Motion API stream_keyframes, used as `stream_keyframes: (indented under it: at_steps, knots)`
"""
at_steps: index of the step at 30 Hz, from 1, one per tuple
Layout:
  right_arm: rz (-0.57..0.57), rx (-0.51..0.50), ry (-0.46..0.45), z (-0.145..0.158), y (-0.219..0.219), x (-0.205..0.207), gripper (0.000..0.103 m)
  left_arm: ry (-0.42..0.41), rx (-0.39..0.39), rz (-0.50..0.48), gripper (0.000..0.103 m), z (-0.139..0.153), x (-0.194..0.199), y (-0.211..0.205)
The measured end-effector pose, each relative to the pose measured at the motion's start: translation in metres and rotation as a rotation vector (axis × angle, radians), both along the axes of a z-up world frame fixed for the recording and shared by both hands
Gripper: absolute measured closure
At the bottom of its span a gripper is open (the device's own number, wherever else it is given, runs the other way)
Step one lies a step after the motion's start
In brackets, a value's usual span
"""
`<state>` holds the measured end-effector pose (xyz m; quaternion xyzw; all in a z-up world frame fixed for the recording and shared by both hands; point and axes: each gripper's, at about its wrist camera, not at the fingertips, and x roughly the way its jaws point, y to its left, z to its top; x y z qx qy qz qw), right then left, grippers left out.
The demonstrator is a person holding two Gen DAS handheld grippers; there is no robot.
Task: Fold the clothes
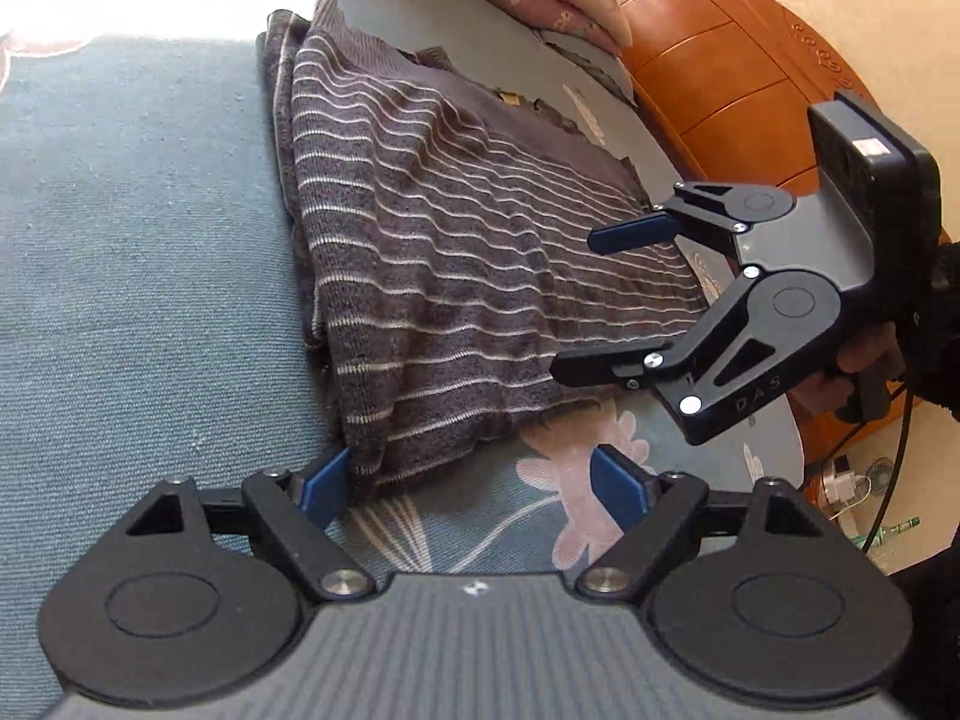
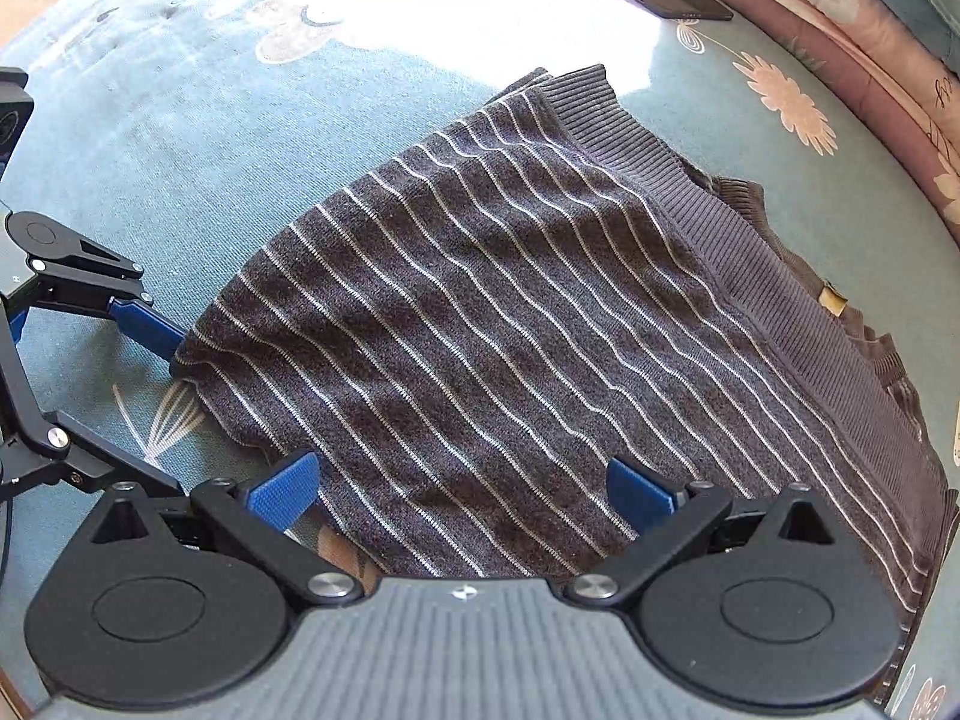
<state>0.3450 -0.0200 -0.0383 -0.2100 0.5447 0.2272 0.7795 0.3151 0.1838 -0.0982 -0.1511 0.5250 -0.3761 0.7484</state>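
So the striped sweater (image 2: 510, 312) is lying on the blue flowered bedspread (image 1: 120, 240), filling the middle of the right wrist view, and it already looks folded over itself. You can see at least 2 layers: the striped top panel with its ribbed hem toward the upper right, and more knit peeking out underneath along the right edge. In the left wrist view it sits center frame as a thick, stacked bundle.

Both claws are spread wide and holding nothing. The left gripper (image 1: 474, 486) sits low in its own frame with 1 blue pad right at the near corner of the sweater. The right gripper (image 2: 462, 492) hovers over the near edge, with cloth showing between its fingers but not pinched.

My read: the folding is well along. Whether another fold is coming or this bundle is the finished thing, I can't say from here. A dark phone (image 2: 678, 0) lies at the top of the right wrist view.
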Motion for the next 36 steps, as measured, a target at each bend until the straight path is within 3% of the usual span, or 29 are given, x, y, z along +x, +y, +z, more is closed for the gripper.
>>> stream_keyframes:
  at_steps: [4, 7, 9, 12, 17, 21, 29, 30, 32, 36]
  knots:
    - [0.017, 0.023, 0.001, 0.002, 0.001, 0.002, 0.000, -0.027, 0.147, 0.015, 0.019, 0.008, -0.003, 0.009]
    - [0.050, 0.108, 0.030, 0.006, 0.003, 0.001, 0.007, -0.024, 0.116, 0.115, 0.019, 0.017, -0.009, 0.024]
    - [0.087, 0.164, 0.075, 0.005, 0.007, 0.000, 0.035, -0.017, 0.081, 0.178, 0.019, 0.021, -0.013, 0.032]
    - [0.163, 0.199, 0.109, -0.001, 0.022, -0.006, 0.057, -0.015, 0.084, 0.263, 0.019, 0.022, -0.017, 0.038]
    - [0.227, 0.184, 0.145, -0.022, 0.038, -0.020, 0.078, 0.035, 0.042, 0.367, 0.019, 0.019, -0.021, 0.045]
    - [0.295, 0.206, 0.155, -0.023, 0.044, -0.033, 0.075, 0.027, 0.050, 0.374, 0.019, 0.025, -0.020, 0.043]
    - [0.213, 0.287, 0.084, -0.010, 0.041, -0.019, 0.071, -0.034, 0.081, 0.427, 0.019, 0.041, -0.006, 0.038]
    - [0.216, 0.294, 0.117, -0.015, 0.045, -0.021, 0.064, -0.041, 0.092, 0.441, 0.019, 0.043, -0.005, 0.037]
    - [0.223, 0.308, 0.205, -0.025, 0.049, -0.028, 0.063, -0.062, 0.115, 0.447, 0.019, 0.049, -0.003, 0.032]
    - [0.160, 0.341, 0.135, -0.003, 0.019, -0.038, 0.063, -0.125, 0.156, 0.390, 0.019, 0.063, 0.000, 0.008]
